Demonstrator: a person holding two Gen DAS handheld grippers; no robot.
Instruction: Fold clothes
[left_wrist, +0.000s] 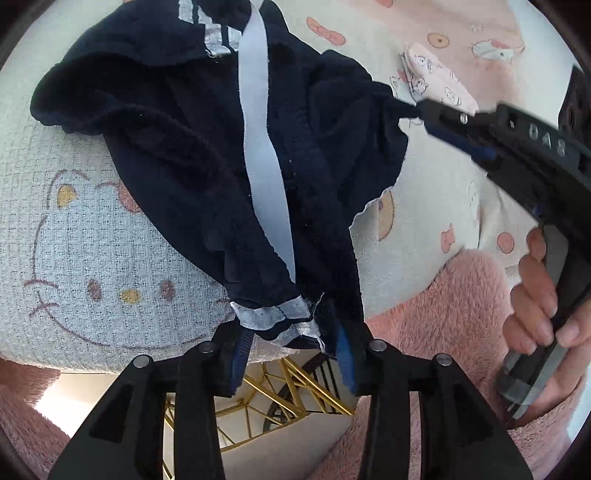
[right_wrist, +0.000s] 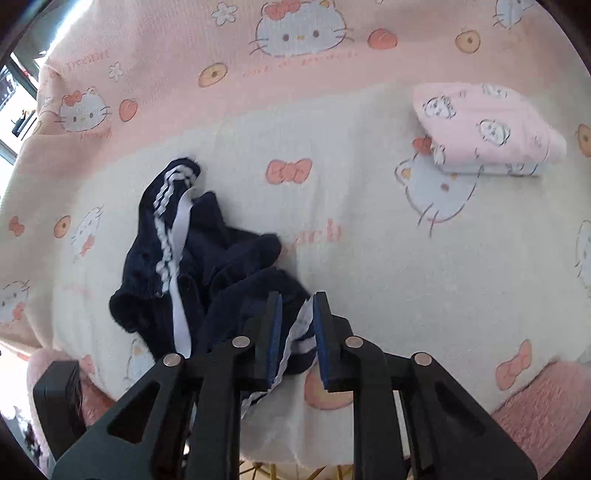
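A crumpled navy garment (left_wrist: 207, 147) with white stripes and a white ribbon lies on the Hello Kitty blanket (left_wrist: 74, 258). It also shows in the right wrist view (right_wrist: 207, 266). My left gripper (left_wrist: 291, 343) is at its near striped hem, with cloth between the fingers. My right gripper (right_wrist: 297, 332) has a striped edge between its fingers, with a gap on the right side. In the left wrist view the right gripper (left_wrist: 421, 110) pinches the garment's far right corner.
A folded pink printed garment (right_wrist: 484, 129) lies at the far right of the blanket (right_wrist: 369, 240). Pink fluffy fabric (left_wrist: 424, 332) covers the near edge. A gold wire frame (left_wrist: 288, 387) shows below the edge.
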